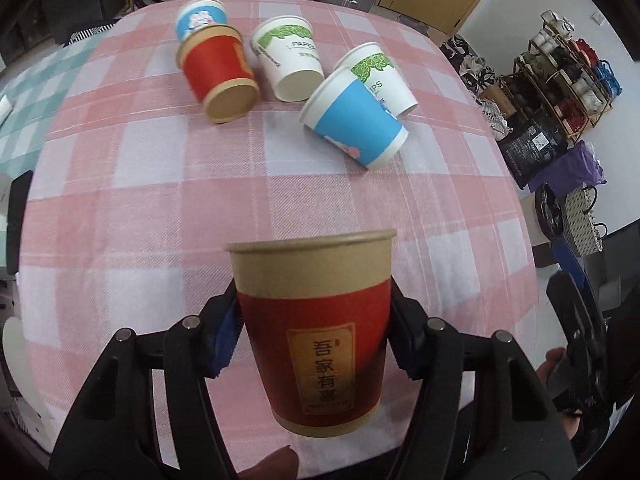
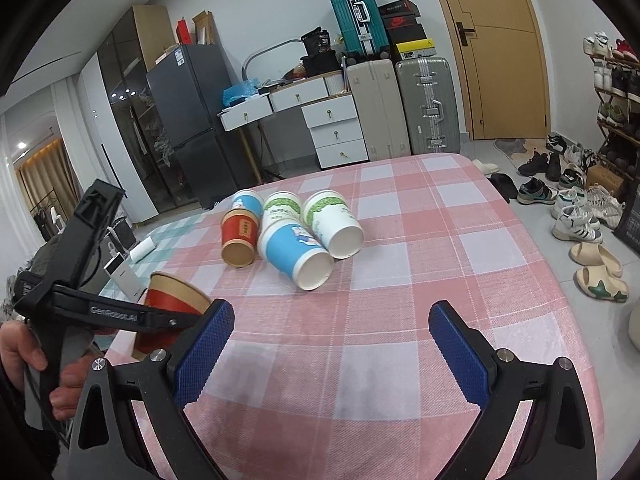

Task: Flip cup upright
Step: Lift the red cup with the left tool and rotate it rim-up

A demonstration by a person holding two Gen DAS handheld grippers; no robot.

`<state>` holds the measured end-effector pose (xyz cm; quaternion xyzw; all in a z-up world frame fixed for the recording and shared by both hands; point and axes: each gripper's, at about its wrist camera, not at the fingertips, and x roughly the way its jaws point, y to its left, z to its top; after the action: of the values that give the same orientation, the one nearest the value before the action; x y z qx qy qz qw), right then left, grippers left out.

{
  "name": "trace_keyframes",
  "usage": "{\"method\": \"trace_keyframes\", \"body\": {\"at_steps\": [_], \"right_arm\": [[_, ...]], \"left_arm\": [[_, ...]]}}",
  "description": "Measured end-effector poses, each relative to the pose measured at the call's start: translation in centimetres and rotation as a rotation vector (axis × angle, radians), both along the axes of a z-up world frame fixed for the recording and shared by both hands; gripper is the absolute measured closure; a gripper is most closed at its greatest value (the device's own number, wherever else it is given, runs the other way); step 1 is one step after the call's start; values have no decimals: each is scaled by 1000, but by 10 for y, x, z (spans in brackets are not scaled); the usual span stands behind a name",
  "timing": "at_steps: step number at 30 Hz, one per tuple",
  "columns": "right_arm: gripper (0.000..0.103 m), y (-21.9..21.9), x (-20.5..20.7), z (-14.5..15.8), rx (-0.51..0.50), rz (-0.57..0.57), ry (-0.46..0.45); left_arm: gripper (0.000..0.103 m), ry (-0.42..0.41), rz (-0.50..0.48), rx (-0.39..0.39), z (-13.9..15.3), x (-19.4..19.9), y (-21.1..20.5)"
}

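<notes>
In the left wrist view, the left tongs (image 1: 314,344) at the bottom centre are clamped on a red cup (image 1: 314,336), their blue pads pressed against its two sides. The cup stands rim up, brown band at the top and a label with Chinese characters facing the camera, held above the pink checked table (image 1: 160,200). Higher in the frame, from left to right, lie a second red cup (image 1: 218,74) on its side with a blue cup (image 1: 200,18) just behind it, a white cup with green leaves (image 1: 286,58), and then a blue cup (image 1: 356,120) on its side touching another white cup (image 1: 384,76) behind it. At the far right edge a shoe rack (image 1: 568,72) stands by the wall. In the right wrist view, a hand (image 2: 40,364) at the lower left holds the left tongs' handle, and the held red cup (image 2: 172,300) shows just beside it, partly hidden behind the tongs' arm, near the table's left edge. The right tongs (image 2: 332,348) fill the bottom of the frame, open wide with nothing between the blue pads (image 2: 204,352), hovering over the cloth. Above them in mid-frame is the cluster of lying cups, the blue one (image 2: 296,256) foremost. Shoes (image 2: 576,224) line the floor on the right.
</notes>
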<state>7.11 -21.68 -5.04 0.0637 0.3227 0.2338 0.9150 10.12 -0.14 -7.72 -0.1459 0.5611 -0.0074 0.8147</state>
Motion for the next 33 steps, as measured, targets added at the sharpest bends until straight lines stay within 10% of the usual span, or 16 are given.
{"method": "trace_keyframes", "body": {"at_steps": [16, 33], "right_arm": [[3, 17, -46, -15, -21, 30, 40], [3, 28, -43, -27, -44, 60, 67]], "left_arm": [[42, 38, 27, -57, -3, -127, 30], [26, 47, 19, 50, -28, -113, 17]]}}
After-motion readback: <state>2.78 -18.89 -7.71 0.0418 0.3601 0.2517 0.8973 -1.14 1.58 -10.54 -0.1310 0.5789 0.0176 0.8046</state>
